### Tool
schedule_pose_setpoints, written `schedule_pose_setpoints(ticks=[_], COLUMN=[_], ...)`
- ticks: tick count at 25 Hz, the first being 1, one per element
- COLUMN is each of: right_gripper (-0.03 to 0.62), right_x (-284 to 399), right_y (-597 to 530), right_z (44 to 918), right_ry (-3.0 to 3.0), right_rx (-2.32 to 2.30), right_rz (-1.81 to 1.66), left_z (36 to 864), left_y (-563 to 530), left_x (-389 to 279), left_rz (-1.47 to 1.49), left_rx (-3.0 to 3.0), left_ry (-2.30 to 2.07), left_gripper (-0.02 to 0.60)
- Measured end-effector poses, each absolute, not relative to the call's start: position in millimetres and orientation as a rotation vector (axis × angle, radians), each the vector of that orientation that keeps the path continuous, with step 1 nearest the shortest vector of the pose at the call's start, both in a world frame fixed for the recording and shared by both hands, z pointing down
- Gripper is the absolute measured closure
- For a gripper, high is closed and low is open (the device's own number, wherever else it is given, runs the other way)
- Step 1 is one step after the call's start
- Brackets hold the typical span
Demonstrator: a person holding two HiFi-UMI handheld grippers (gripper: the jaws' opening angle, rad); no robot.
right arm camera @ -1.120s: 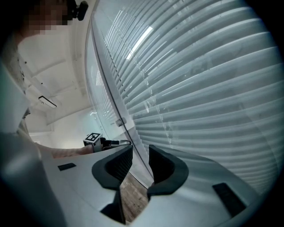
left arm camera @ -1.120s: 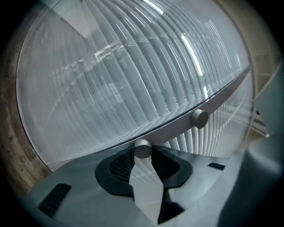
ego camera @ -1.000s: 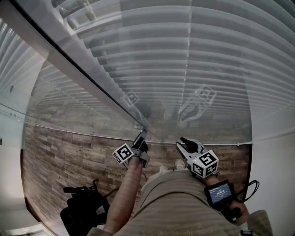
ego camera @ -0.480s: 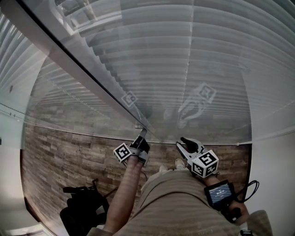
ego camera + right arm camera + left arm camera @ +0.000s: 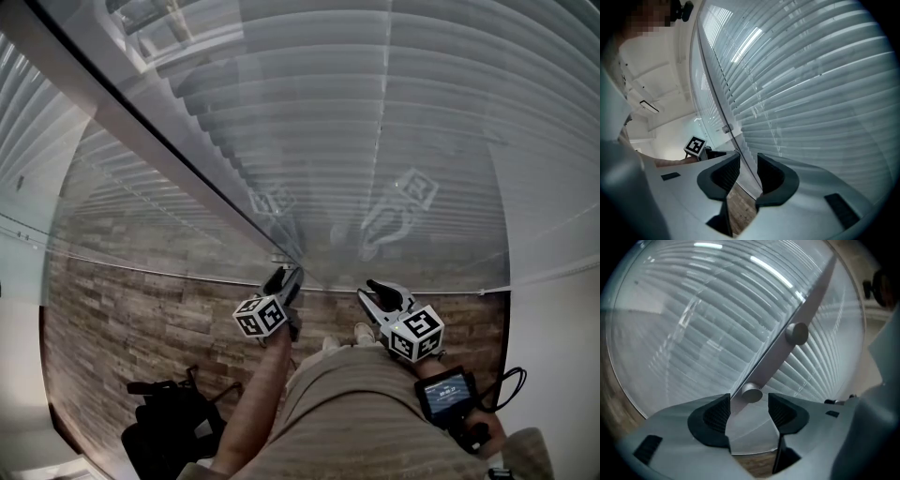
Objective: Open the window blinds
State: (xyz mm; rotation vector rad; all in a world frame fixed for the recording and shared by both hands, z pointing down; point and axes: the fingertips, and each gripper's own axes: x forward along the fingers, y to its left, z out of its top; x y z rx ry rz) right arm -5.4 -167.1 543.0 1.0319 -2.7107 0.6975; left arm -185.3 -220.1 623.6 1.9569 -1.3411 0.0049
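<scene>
blinds (image 5: 403,103) hung behind glass, left claw spread around a knob

nearest, beige trousers (image 5: 366,412) are seen from above, with a small lit screen (image 5: 446,394) low at the right and a black bag (image 5: 169,427) lying on the plank floor (image 5: 122,319) at the left. just beyond, both grippers are held up to the glass pane (image 5: 141,216), side by side and a little apart. the left gripper (image 5: 749,406) is seen with its jaws spread wide. they have just been opening, and a small round knob (image 5: 751,393) stands between the jaw tips with a gap left on either side, so nothing is pinched. that knob is fixed at the lower end of a flat grey bar (image 5: 776,363), which is run slantwise up the glass, and a second knob (image 5: 797,333) is carried higher on it. the right gripper (image 5: 748,164) is held with its jaws apart and empty, and only the curved edge of the pane is seen past the gap. farthest off, the blinds are found on the other side of the glass, filling the pane from the grippers' height upward in close level slats, with thin cords (image 5: 382,141) run down across them.
</scene>
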Motion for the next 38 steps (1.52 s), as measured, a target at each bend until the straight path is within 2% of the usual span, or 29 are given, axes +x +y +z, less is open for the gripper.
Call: schedule_pose_setpoints(ticks=[6,13,20,38], right_gripper=[0.474,0.474,0.474,0.474], right_x=[-3.9,-1.2,0.1,-4.4], right_y=[-170.1,-172.2,-170.9,-172.5], right_z=[543.8,544.3,543.1,544.5], right_ry=[-2.712,-2.714,-2.717,-2.718], right_rx=[1.038,1.044,1.042,1.026], right_rz=[0.704,0.712,0.711,0.716], left_z=[620.3,615.3,616.2,615.7], left_y=[-222.7,-221.7,-223.9,-224.3], left_x=[-187.8,-179.4,-183.9,-185.3], left_rz=[0.479,0.731,0.762,0.601], left_rx=[2.144,2.231,2.221,2.178], left_ry=[-1.574,-1.681,-1.723,-1.643], left_gripper=[0.335,0.354,0.427,0.443])
